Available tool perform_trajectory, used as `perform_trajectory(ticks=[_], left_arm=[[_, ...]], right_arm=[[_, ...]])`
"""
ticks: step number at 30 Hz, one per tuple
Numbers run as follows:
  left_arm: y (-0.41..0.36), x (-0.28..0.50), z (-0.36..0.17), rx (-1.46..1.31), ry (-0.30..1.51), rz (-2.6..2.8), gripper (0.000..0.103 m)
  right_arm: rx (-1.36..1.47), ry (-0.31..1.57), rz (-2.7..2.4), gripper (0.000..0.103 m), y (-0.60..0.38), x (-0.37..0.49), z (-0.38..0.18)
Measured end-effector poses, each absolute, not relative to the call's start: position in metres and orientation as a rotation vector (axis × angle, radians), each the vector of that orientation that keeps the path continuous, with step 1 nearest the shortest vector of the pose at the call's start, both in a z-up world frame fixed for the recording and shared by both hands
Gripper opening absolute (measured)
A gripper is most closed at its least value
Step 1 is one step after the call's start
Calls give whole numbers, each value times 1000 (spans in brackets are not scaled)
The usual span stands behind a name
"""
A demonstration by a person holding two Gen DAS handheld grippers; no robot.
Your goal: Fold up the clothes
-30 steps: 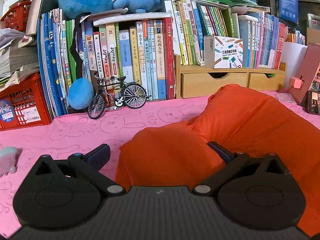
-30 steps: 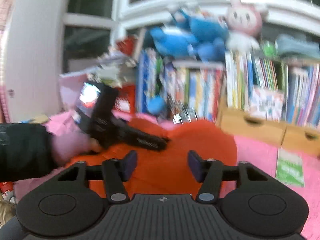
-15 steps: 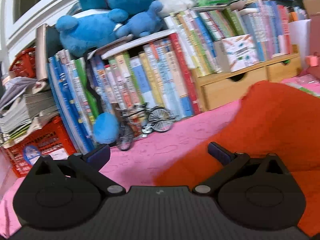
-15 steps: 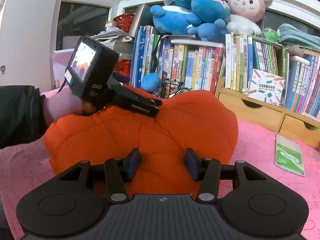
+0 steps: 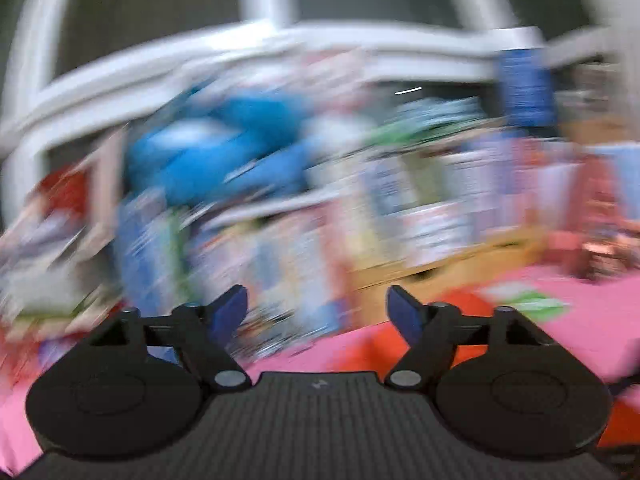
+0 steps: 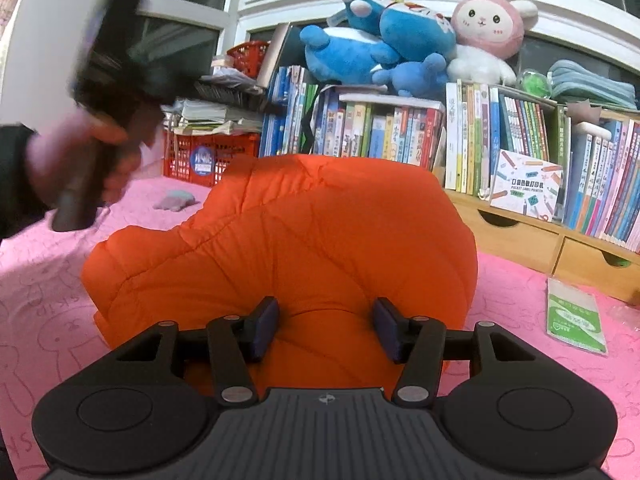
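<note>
A puffy orange jacket (image 6: 304, 232) lies bunched in a heap on the pink cloth (image 6: 48, 280). My right gripper (image 6: 326, 328) sits at its near edge. A bulge of the padding fills the gap and touches both pads while the jaws are opening. The left wrist view is badly blurred. There my left gripper (image 5: 316, 312) is in the air with nothing between its fingers, its jaws closing. Only a strip of the jacket (image 5: 372, 350) shows below it. In the right wrist view, a person's hand (image 6: 80, 160) holds the left tool's blurred black body (image 6: 116, 64) high at the left, clear of the jacket.
Rows of books (image 6: 372, 132) with plush toys (image 6: 372, 48) on top line the back. Wooden drawers (image 6: 516, 236) stand at the right and a red basket (image 6: 200, 156) at the left. A green packet (image 6: 574, 316) and a small pale toy (image 6: 176, 200) lie on the pink cloth.
My left gripper has lifted off the jacket, swung up and left, and its fingers have drawn closer. My right gripper has sunk a little onto the jacket's near edge.
</note>
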State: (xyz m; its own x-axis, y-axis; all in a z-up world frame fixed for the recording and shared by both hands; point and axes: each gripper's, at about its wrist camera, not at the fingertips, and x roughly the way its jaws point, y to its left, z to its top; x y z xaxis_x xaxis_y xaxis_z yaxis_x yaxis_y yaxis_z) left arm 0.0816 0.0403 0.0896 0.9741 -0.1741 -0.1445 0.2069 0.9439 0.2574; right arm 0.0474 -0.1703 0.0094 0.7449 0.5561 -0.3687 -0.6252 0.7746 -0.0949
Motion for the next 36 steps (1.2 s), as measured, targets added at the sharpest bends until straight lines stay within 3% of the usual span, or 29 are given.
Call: perform_trajectory(ticks=[6,17,18,21,26,35,36], left_arm=[[-25,113,49,459,267,-300,79],[39,150,22,238,408,-120,83],[39,148,20,233,404,-115,83],[38,144,18,230,392,-108,83],[45,148,18,167,393,-132,83],[54,154,15,89,406,-165,83],[54,154,14,82,405,-164,82]], right_arm=[[-218,318,648,55,-174,45,8],[-201,311,673,56,-189,40,6],[-162,323,684,59,-193,41,10],[57,373,696,103,-219,55,23],[429,534,633,103,-261,127,27],[795,856,690,103,-249,252,-13],[835,873,687,98,-250,258,-20]])
